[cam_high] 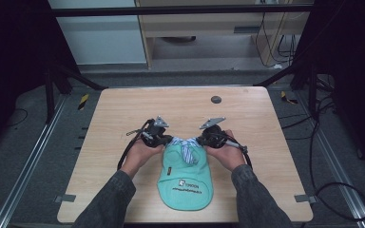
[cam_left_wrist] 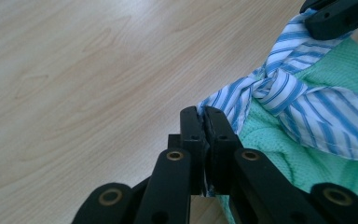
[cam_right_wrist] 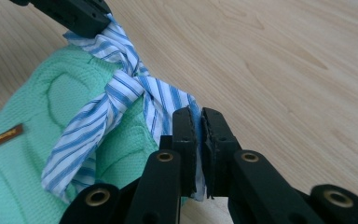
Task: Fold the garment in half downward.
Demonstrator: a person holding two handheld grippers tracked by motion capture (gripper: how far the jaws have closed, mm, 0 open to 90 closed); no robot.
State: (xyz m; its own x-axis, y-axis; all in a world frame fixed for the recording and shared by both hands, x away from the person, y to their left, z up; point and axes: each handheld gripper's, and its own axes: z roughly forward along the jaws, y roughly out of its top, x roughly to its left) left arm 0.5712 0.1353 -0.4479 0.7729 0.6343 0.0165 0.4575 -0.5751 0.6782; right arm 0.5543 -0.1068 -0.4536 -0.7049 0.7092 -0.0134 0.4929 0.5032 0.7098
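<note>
The green cap (cam_high: 185, 175) lies at the table's (cam_high: 123, 109) six o'clock edge, brim toward the person, its blue-striped tie (cam_high: 186, 151) knotted at the cap's twelve o'clock end. The left gripper (cam_high: 164, 138) pinches the tie's band at the knot's nine o'clock side; the right gripper (cam_high: 203, 139) pinches it at three o'clock. In both gripper views the jaws stand narrow, striped cloth clamped between them. To do this well, I judge both ends should be drawn apart evenly and level, toward nine and three o'clock, so the knot stays centred and the cloth does not slip
</note>
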